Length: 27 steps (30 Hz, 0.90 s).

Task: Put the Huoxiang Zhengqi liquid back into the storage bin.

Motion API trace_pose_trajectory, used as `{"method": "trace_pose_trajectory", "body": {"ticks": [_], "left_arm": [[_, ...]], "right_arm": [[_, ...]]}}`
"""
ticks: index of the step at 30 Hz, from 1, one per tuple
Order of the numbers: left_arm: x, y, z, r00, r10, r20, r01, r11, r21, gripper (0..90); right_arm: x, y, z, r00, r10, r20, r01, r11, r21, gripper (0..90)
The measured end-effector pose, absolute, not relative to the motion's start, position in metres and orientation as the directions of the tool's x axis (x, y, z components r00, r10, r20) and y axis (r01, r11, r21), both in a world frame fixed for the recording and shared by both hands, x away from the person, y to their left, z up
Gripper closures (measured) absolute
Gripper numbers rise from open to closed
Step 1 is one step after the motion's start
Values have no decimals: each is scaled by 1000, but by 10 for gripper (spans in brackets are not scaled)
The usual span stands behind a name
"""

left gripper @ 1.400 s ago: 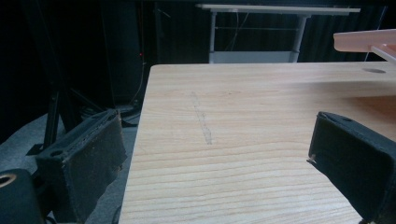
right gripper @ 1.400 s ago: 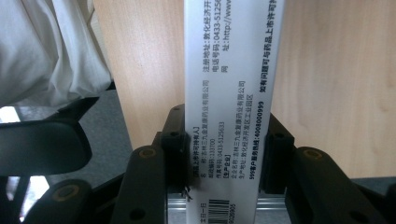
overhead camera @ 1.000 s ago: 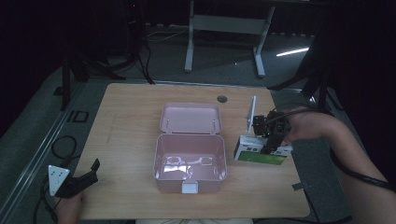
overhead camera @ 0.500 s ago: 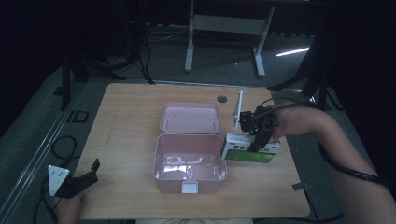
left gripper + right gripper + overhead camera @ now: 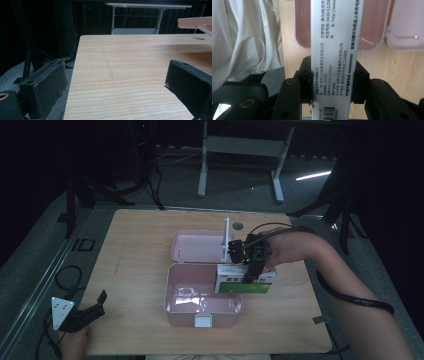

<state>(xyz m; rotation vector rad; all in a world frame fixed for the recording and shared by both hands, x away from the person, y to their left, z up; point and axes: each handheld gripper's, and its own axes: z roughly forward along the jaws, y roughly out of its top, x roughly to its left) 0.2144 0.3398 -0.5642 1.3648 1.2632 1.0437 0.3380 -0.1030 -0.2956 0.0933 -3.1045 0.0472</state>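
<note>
Right gripper clamps the medicine box – ease it toward nine o'clock, level, into the pink container – left gripper idles wide.

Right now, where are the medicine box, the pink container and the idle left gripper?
medicine box point(image 5: 247, 282): high view, green-and-white front face.
pink container point(image 5: 172, 305): high view, left wall of the open base.
left gripper point(image 5: 99, 302): high view, midway between its open fingers.

Right black two-jaw gripper hides the middle of the white-and-green printed cardboard box. That box covers the open pink plastic container's right rim. Box's top and bottom are cropped in right gripper view.
</note>
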Motion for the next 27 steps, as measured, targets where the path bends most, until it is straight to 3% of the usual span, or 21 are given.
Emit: {"method": "trace_pose_trajectory", "body": {"ticks": [15,27], "left_arm": [[214,340,-564,97,995,-22,167,5,986,39],[214,340,-564,97,995,-20,166,3,986,39]], "right_arm": [[327,-55,-306,-989,-138,51,-139,990,-18,617],[323,-32,-328,-989,-145,41,-146,989,-34,617]]}}
